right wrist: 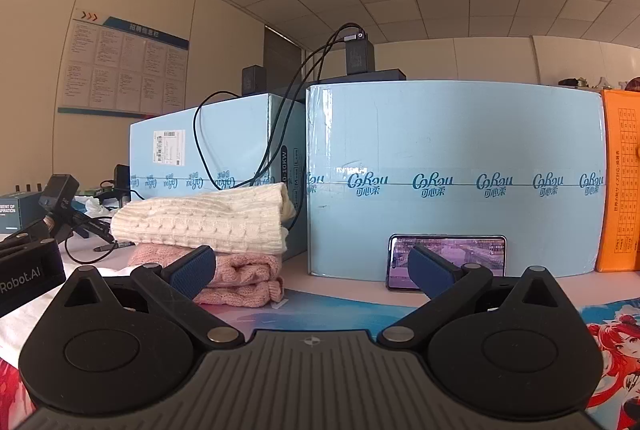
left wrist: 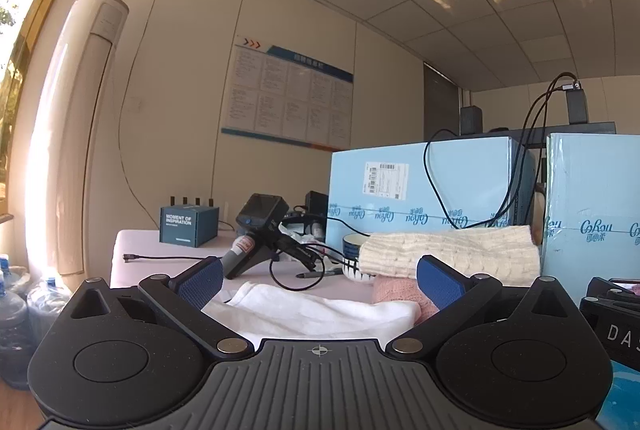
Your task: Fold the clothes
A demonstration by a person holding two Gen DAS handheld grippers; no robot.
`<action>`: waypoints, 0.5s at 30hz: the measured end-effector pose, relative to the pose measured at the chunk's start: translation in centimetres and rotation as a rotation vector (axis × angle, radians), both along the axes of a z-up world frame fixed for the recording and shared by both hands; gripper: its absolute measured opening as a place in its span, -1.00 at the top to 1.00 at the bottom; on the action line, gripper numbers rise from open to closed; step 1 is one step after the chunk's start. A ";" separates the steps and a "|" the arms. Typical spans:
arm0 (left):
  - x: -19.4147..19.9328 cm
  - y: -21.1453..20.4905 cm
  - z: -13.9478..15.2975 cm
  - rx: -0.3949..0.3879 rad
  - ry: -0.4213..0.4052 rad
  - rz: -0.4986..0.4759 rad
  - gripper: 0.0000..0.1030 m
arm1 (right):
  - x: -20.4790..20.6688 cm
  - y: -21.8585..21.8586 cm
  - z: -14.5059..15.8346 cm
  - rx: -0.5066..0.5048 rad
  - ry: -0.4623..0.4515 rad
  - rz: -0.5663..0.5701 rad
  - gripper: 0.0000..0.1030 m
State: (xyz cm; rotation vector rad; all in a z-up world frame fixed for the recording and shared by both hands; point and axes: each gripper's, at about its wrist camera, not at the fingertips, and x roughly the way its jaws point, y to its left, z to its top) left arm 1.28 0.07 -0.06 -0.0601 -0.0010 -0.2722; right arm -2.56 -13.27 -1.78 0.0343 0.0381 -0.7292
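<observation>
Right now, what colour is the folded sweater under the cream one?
Pink, a chunky knit, lying beneath the cream sweater. The right wrist view shows it best.

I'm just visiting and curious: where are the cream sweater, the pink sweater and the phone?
cream sweater (right wrist: 208, 220), right wrist view, its knitted front.
pink sweater (right wrist: 244, 276), right wrist view, folded edge.
phone (right wrist: 480, 254), right wrist view, lit screen.

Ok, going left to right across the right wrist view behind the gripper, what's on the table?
Dark teal box → folded cream sweater on the pink sweater → phone → orange box.
</observation>
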 end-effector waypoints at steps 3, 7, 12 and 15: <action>0.0 -0.4 0.2 0.011 -0.008 -0.076 -1.00 | -0.2 0.1 0.0 -0.009 -0.009 -0.030 -1.00; -0.1 -1.1 0.4 -0.004 -0.039 -0.130 -1.00 | -0.4 -0.2 0.1 0.001 -0.014 -0.057 -1.00; 0.3 -1.9 0.7 0.013 -0.048 -0.148 -1.00 | -0.3 -0.6 0.1 0.008 -0.006 -0.112 -1.00; 0.6 -2.3 0.9 0.022 -0.054 -0.159 -1.00 | -0.3 -1.1 0.1 0.011 -0.001 -0.148 -1.00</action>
